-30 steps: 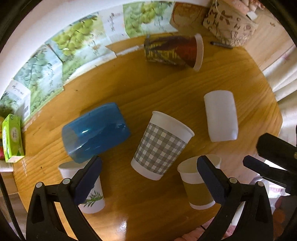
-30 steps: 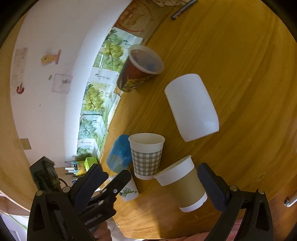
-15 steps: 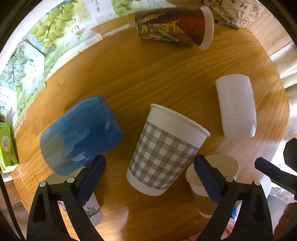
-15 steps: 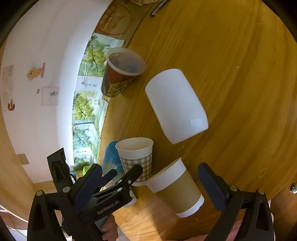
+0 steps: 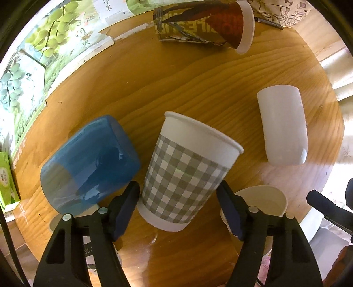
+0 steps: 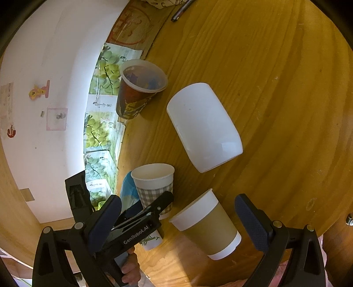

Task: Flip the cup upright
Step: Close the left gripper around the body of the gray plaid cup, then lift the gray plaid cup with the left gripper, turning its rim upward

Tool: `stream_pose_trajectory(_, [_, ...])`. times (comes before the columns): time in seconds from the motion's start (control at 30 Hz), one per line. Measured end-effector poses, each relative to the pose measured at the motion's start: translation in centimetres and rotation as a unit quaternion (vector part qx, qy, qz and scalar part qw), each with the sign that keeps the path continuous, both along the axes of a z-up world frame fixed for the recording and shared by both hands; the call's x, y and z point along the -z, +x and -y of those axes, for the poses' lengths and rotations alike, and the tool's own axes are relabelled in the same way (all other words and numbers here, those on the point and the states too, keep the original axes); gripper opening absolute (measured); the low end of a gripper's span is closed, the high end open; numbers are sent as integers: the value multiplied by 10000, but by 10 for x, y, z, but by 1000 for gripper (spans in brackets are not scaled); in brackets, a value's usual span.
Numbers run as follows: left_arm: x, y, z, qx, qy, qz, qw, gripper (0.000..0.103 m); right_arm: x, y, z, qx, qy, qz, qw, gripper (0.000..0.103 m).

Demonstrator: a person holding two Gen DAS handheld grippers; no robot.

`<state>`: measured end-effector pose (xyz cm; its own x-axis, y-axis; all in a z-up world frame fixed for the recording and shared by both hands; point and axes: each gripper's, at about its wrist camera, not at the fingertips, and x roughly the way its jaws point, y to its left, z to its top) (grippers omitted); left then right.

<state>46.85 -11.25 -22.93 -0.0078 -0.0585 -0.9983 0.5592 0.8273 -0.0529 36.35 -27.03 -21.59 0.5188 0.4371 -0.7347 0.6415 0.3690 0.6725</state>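
Note:
A grey checked paper cup (image 5: 185,172) stands upright on the round wooden table (image 5: 198,84); it also shows in the right wrist view (image 6: 154,185). My left gripper (image 5: 178,207) is open with its fingers on either side of the cup's lower part, not pressing it. A blue plastic cup (image 5: 88,161) lies on its side just left of it. A white cup (image 5: 283,123) lies on its side to the right, also in the right wrist view (image 6: 205,125). My right gripper (image 6: 176,223) is open around a brown-sleeved paper cup (image 6: 207,225).
A red printed cup (image 5: 205,24) stands at the back, upright in the right wrist view (image 6: 136,92). A leaf-print cup (image 6: 151,240) stands near the front edge. A pen (image 6: 182,10) lies at the far side. Grape-print boxes (image 5: 44,55) line the wall.
My left gripper has moved forward and down, so its fingers now flank the checked cup. My right gripper has come closer to the brown-sleeved cup. No cup has moved.

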Motion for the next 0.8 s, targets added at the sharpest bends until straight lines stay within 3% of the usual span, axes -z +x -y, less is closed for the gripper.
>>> stream_pose_trajectory(0.27, [-14,-1,-3,-238,-160,-106,9995,68,-4,-8,1,-4,-17,38,10000,103])
stream_pose_trajectory(0.8, [-58,-41,-42,-782,-627,315,9945,67,-28,-29,-1,-378,-207,331,9985,103])
